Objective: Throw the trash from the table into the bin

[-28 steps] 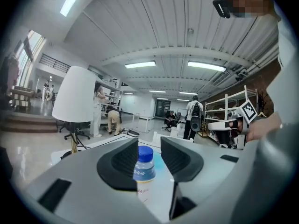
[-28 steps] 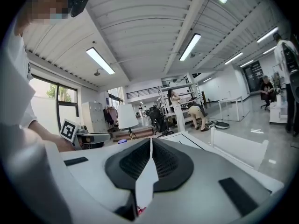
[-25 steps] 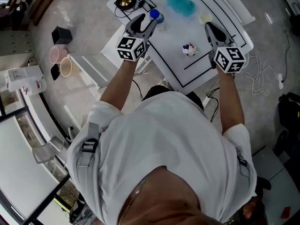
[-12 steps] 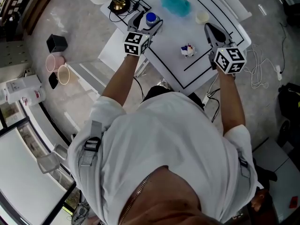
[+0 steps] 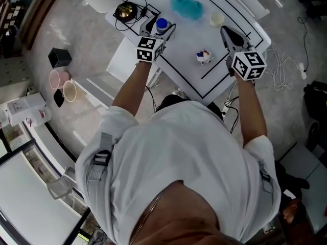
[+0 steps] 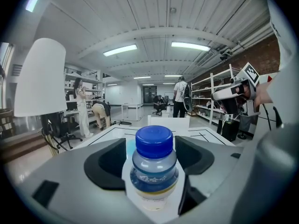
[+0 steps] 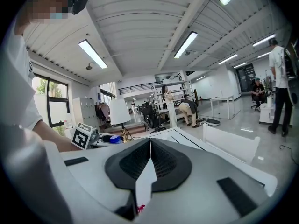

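A small clear bottle (image 5: 162,23) with a blue cap stands upright near the table's left corner. My left gripper (image 5: 159,28) is around it. In the left gripper view the bottle (image 6: 154,171) stands between the two dark pads (image 6: 110,160), with a gap on either side. The left gripper (image 6: 154,148) is open, and its jaws have just been opening. A crumpled wrapper (image 5: 204,56) lies mid-table. My right gripper (image 5: 225,31) hovers to the right of it, shut with nothing in it. Its pads meet in the right gripper view (image 7: 150,146).
On the white table (image 5: 184,70) lie a teal cloth (image 5: 186,6), a pale round object (image 5: 217,19) and a gold object with cables (image 5: 124,10). On the floor at the left stand a black bin (image 5: 60,57), a pink one (image 5: 59,78) and a beige one (image 5: 71,91).
My left gripper has moved forward and down around the bottle, and its jaws stand wider apart. The right gripper has stayed where it was.
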